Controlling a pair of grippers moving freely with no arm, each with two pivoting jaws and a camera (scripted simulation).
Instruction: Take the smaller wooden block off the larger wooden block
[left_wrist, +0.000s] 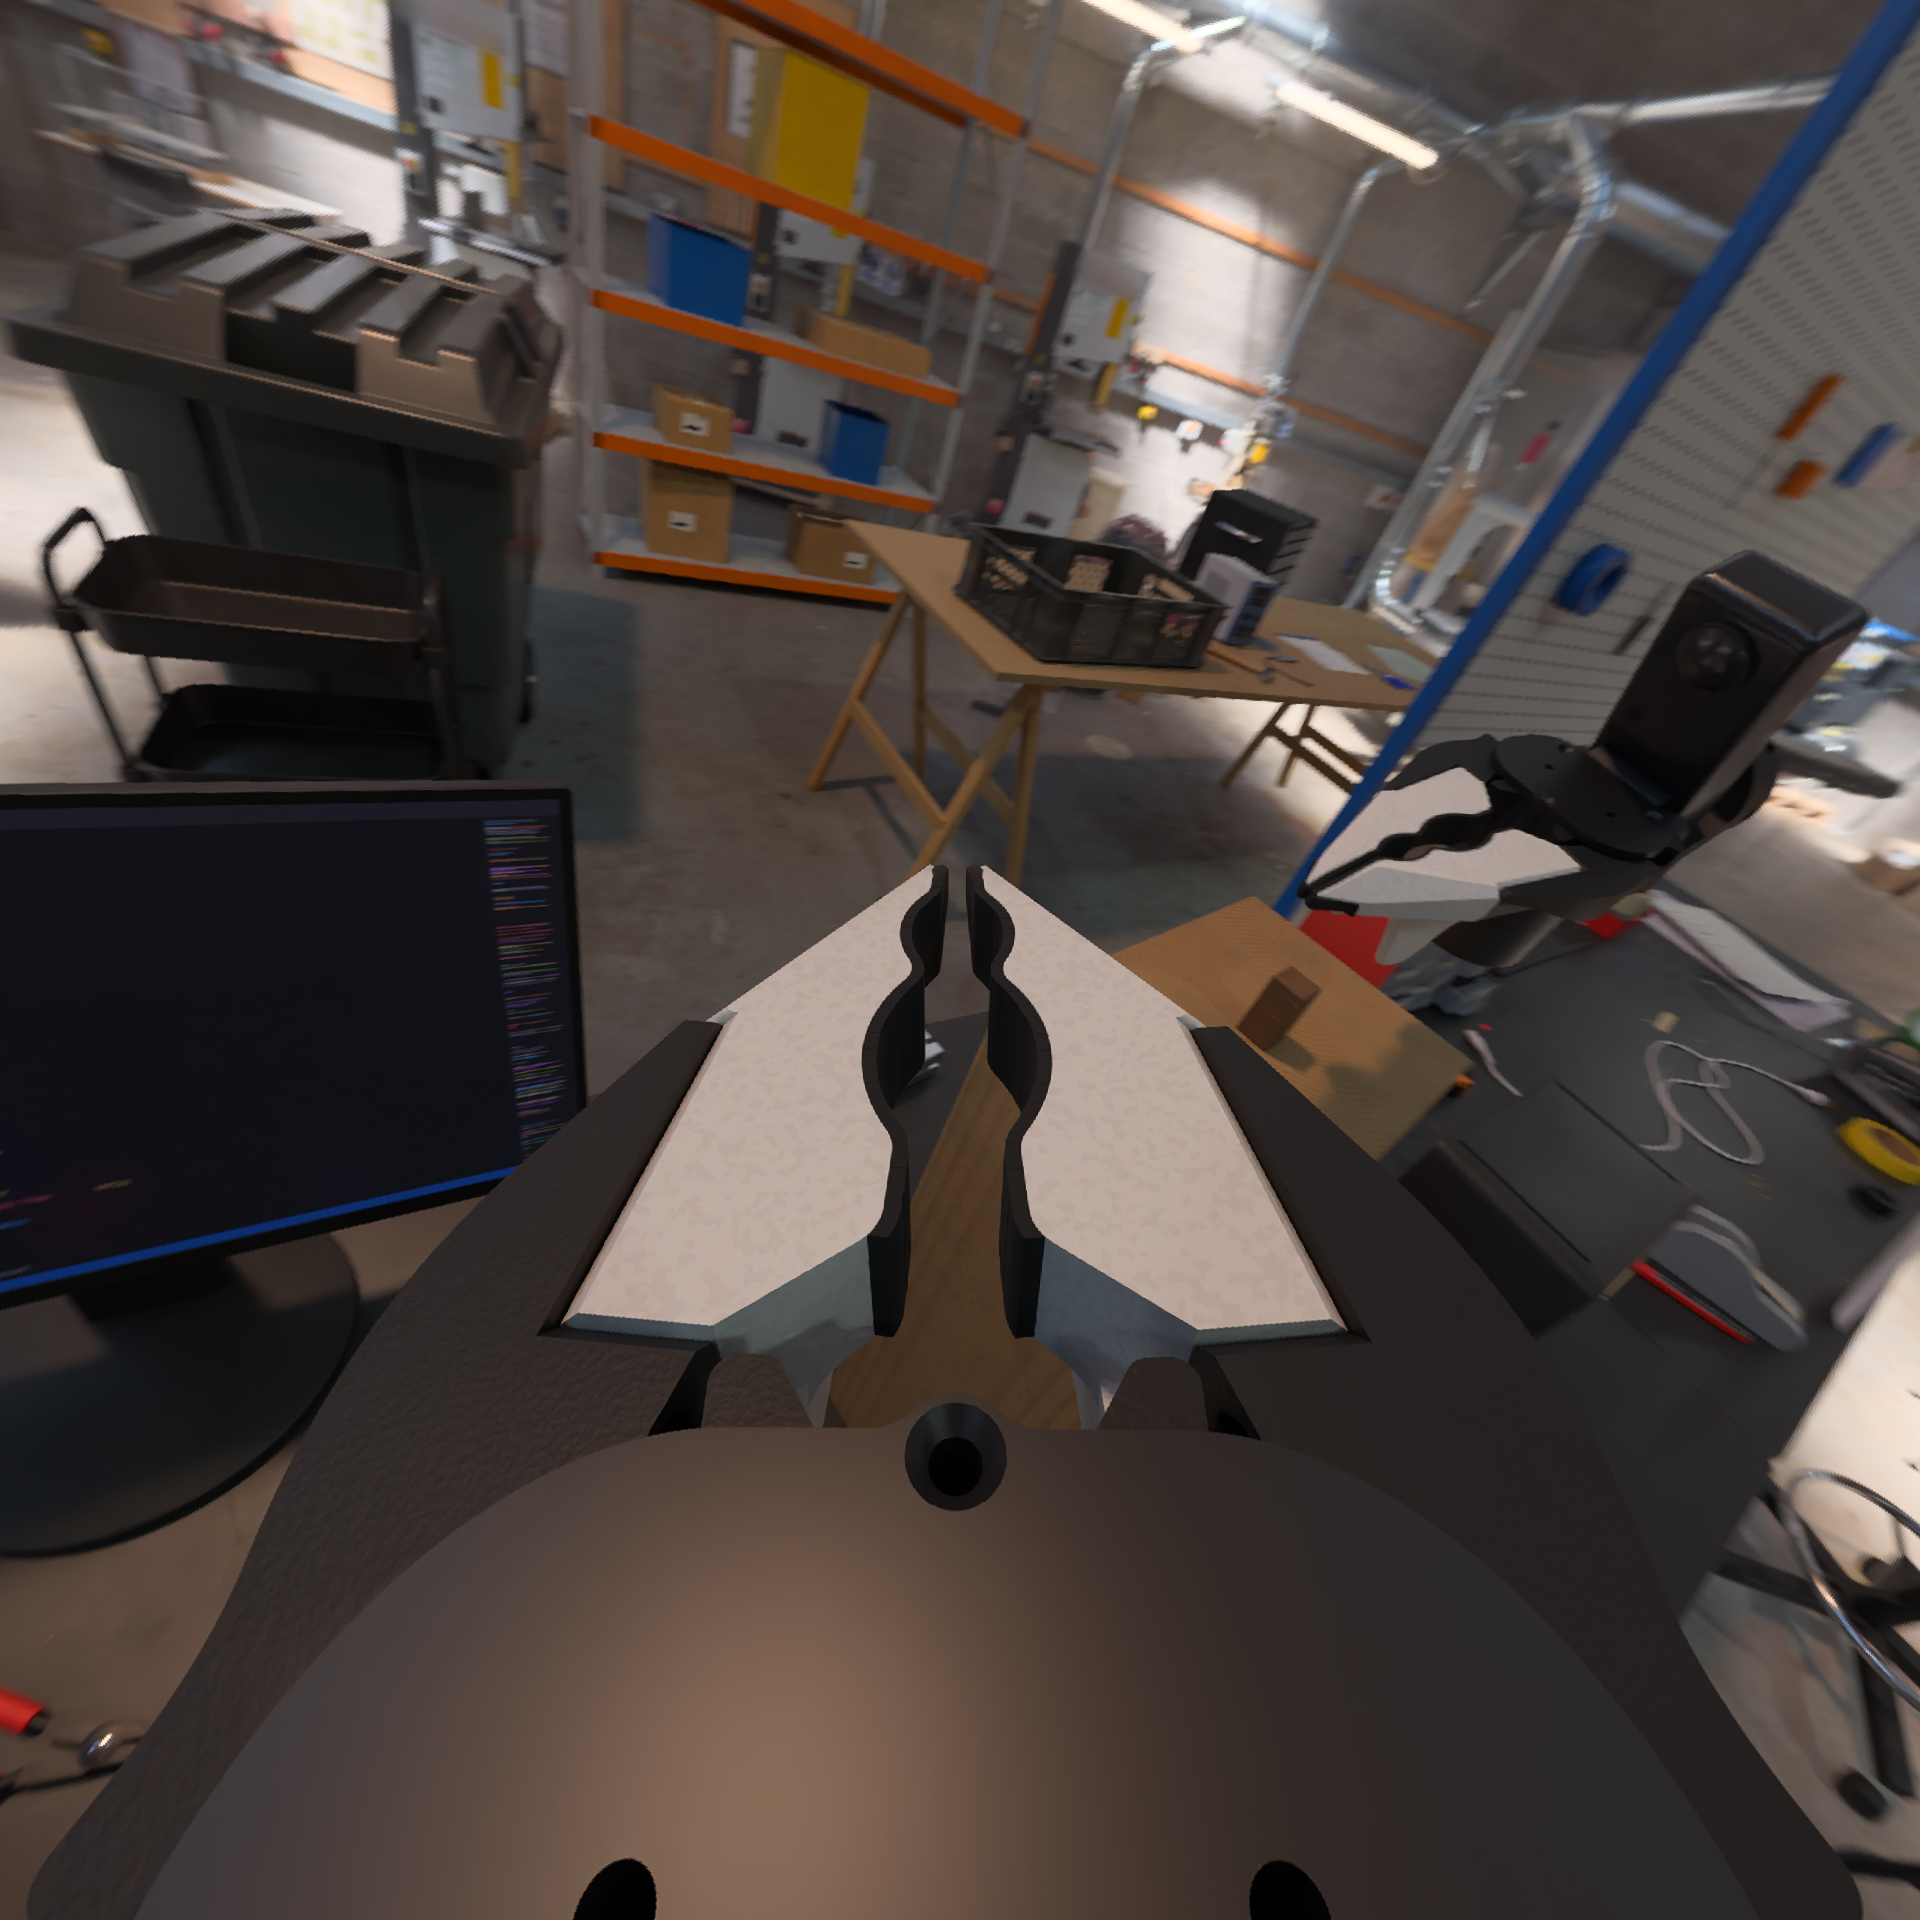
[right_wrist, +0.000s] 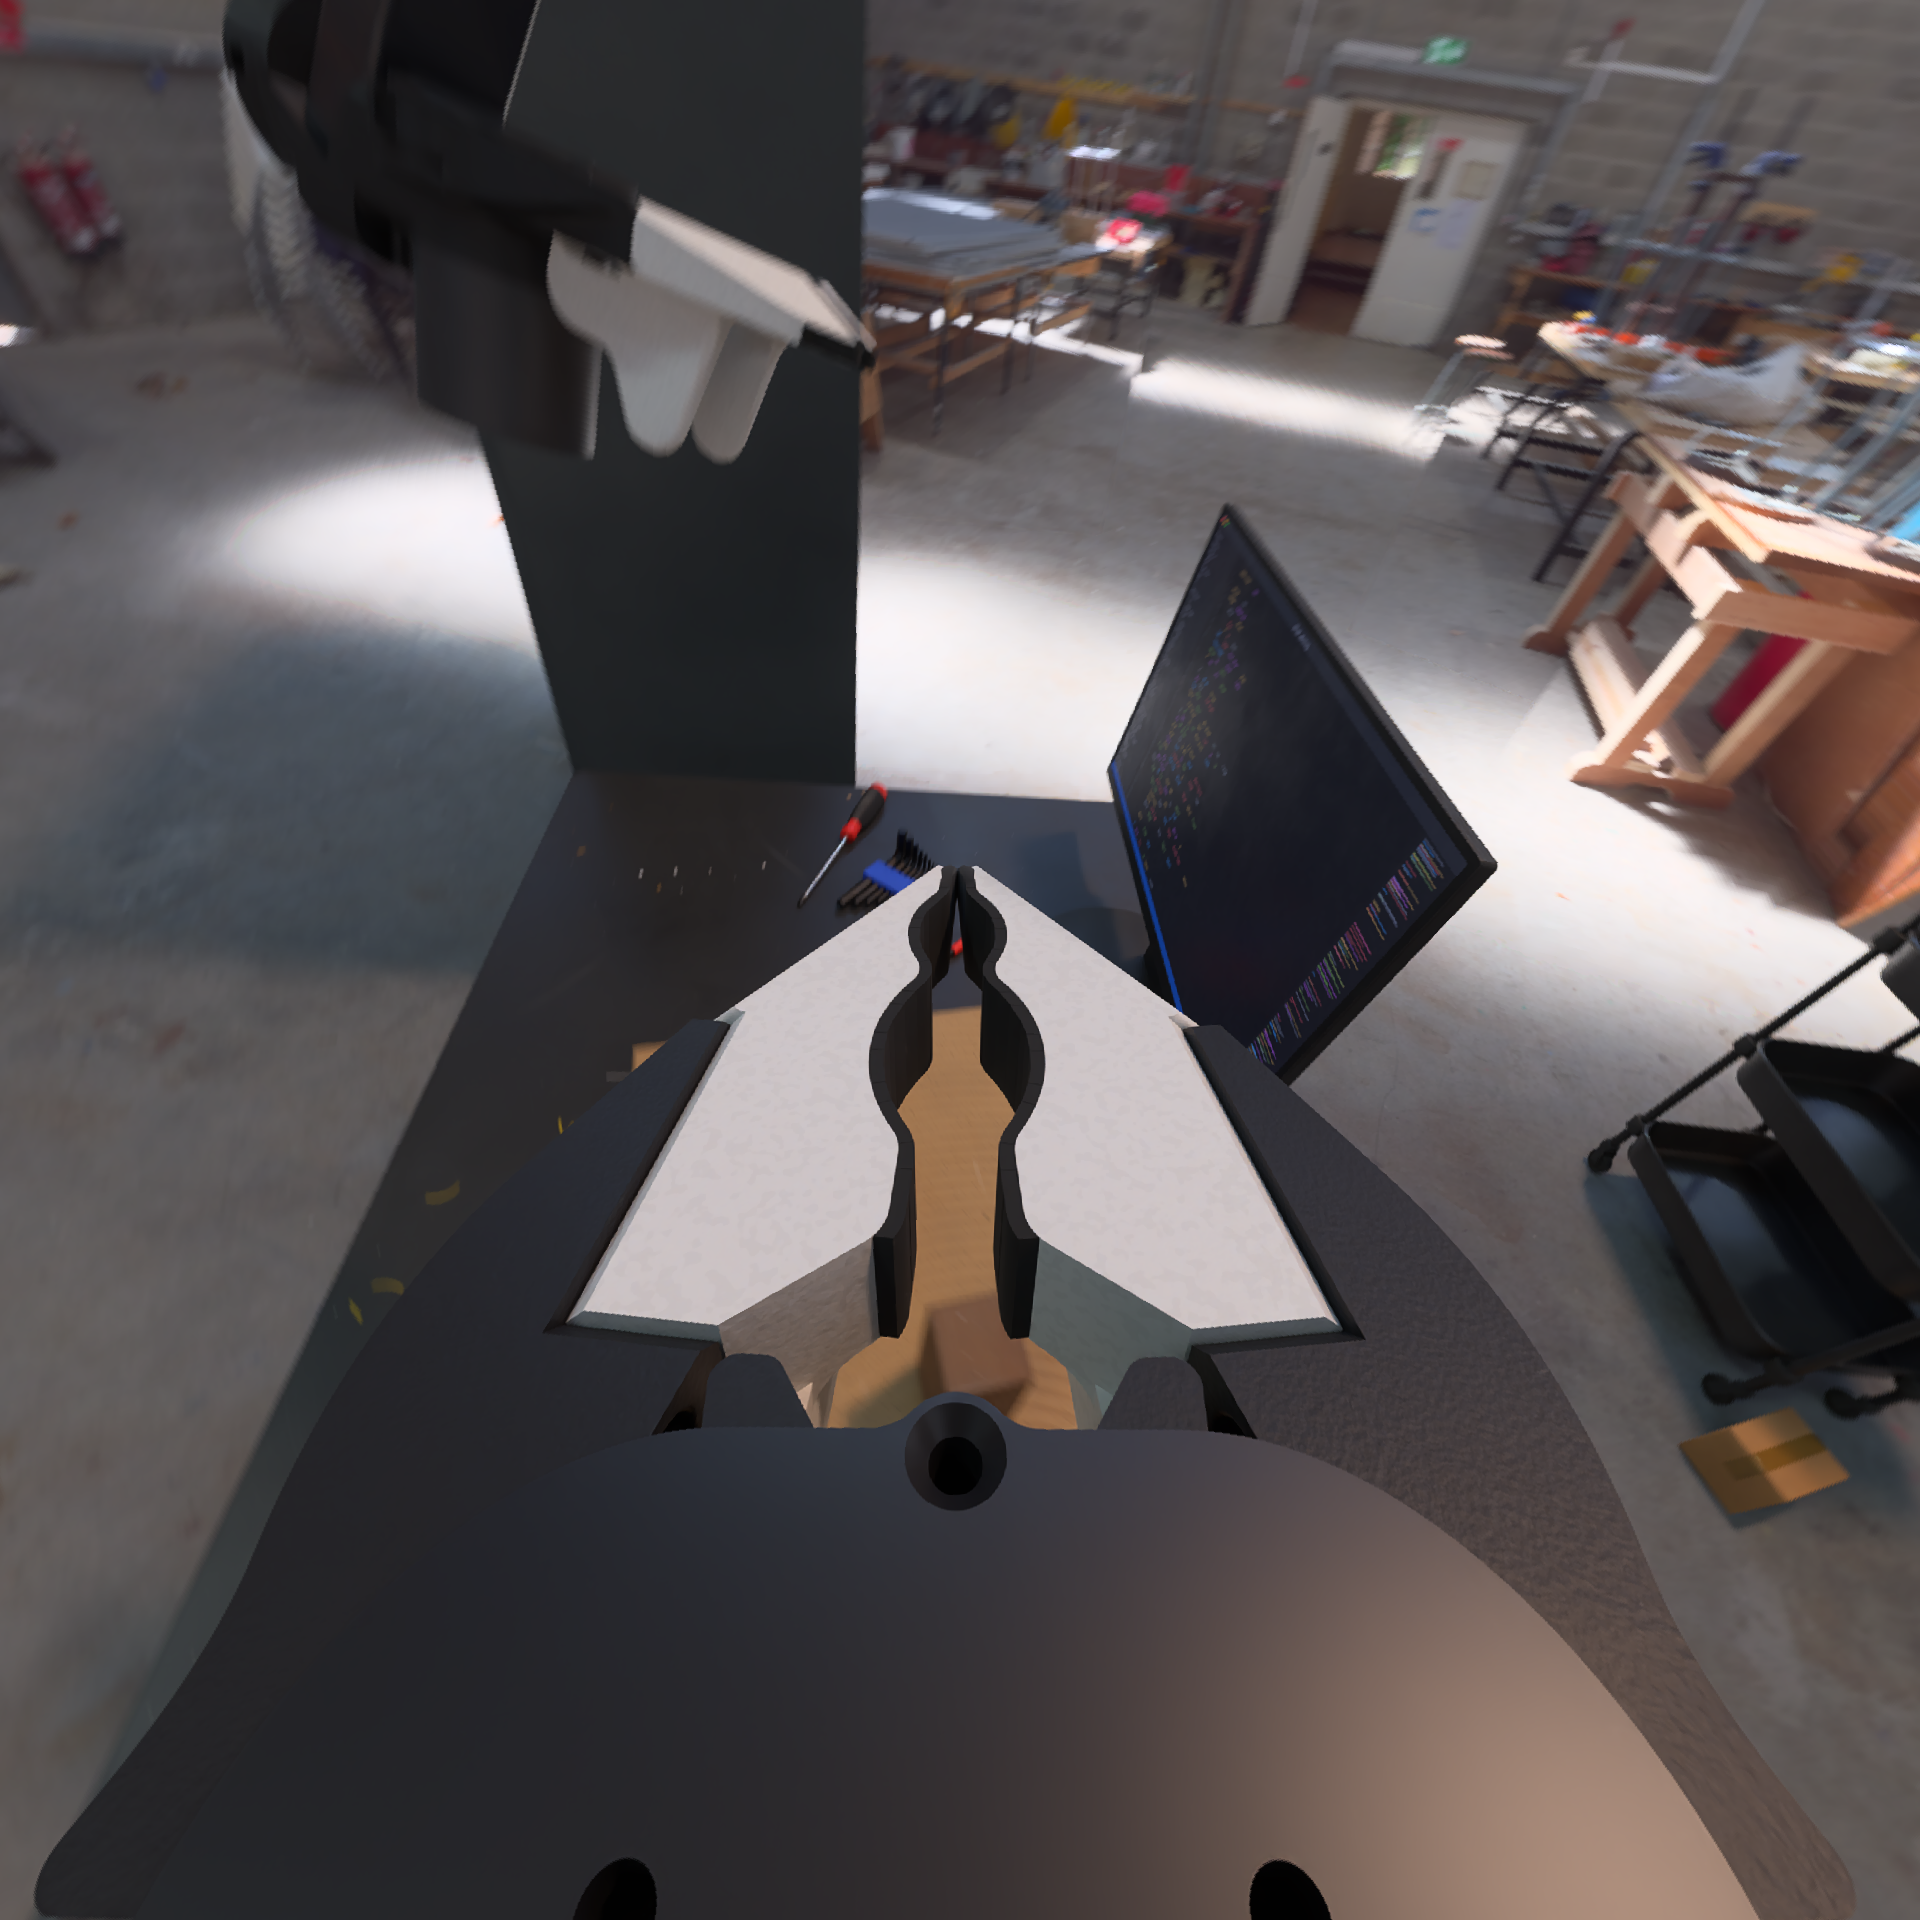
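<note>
The larger wooden block (left_wrist: 1361, 1049) is a flat light slab on the dark table. The smaller, darker block (left_wrist: 1283, 1006) stands upright on it. My left gripper (left_wrist: 956, 881) is shut and empty, to the left of the small block, with wood showing between its fingers. My right gripper (left_wrist: 1311, 891) hovers above and right of the small block, tips together. In the right wrist view the right gripper (right_wrist: 956, 878) is shut and empty above the slab (right_wrist: 945, 1174). The small block (right_wrist: 977, 1356) shows low between its finger bases. The left gripper (right_wrist: 847, 338) hangs at upper left.
A dark monitor (left_wrist: 260, 1039) stands on the table left of the blocks; it also shows in the right wrist view (right_wrist: 1278, 810). A red-handled screwdriver (right_wrist: 847, 836) and a hex key set (right_wrist: 894, 873) lie at the table's far side. A dark panel (right_wrist: 707, 582) rises behind.
</note>
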